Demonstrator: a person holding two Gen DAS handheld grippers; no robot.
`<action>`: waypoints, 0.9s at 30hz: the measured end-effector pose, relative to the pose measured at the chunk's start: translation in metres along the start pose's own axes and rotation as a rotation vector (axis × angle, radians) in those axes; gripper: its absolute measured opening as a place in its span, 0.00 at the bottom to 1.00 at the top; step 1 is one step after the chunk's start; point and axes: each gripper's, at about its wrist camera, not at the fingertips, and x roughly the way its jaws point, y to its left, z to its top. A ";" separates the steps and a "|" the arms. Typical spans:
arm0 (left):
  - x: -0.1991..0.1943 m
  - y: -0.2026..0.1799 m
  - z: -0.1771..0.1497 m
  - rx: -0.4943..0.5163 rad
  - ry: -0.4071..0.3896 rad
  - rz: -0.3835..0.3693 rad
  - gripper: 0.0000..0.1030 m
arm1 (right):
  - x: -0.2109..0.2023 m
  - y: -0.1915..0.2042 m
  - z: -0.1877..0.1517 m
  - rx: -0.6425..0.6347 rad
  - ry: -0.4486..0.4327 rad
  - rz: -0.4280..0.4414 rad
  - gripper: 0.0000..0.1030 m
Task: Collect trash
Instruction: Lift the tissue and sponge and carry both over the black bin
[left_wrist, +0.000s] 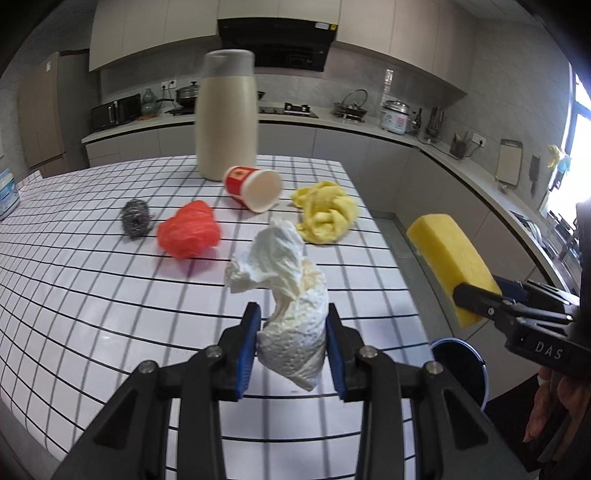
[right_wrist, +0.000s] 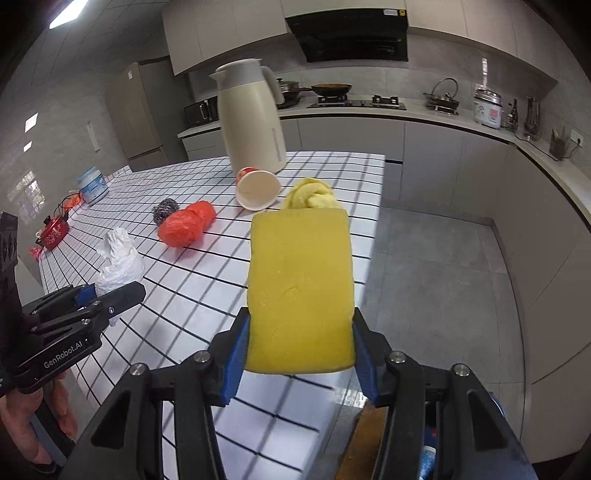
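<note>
my left hand-held gripper (left_wrist: 291, 347) pinched a crumpled white paper wad (left_wrist: 284, 291) at the lower centre of the frame, lifted over the checked tabletop (left_wrist: 92, 280). my right hand-held gripper (right_wrist: 299, 354) clamped a yellow sponge (right_wrist: 300, 291) at centre frame. further up the tabletop lay a red plastic bag (left_wrist: 189, 233), a steel scourer (left_wrist: 136, 216), a tipped paper cup (left_wrist: 255, 188) and a yellow cloth (left_wrist: 325, 211), before a cream jug (left_wrist: 227, 114).
</note>
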 end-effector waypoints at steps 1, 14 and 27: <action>0.000 -0.008 -0.001 0.007 0.001 -0.008 0.35 | -0.005 -0.006 -0.003 0.007 -0.001 -0.007 0.52; 0.006 -0.107 -0.008 0.105 0.018 -0.111 0.35 | -0.072 -0.094 -0.044 0.101 -0.015 -0.108 0.52; 0.034 -0.204 -0.043 0.194 0.125 -0.241 0.35 | -0.101 -0.177 -0.111 0.192 0.063 -0.202 0.52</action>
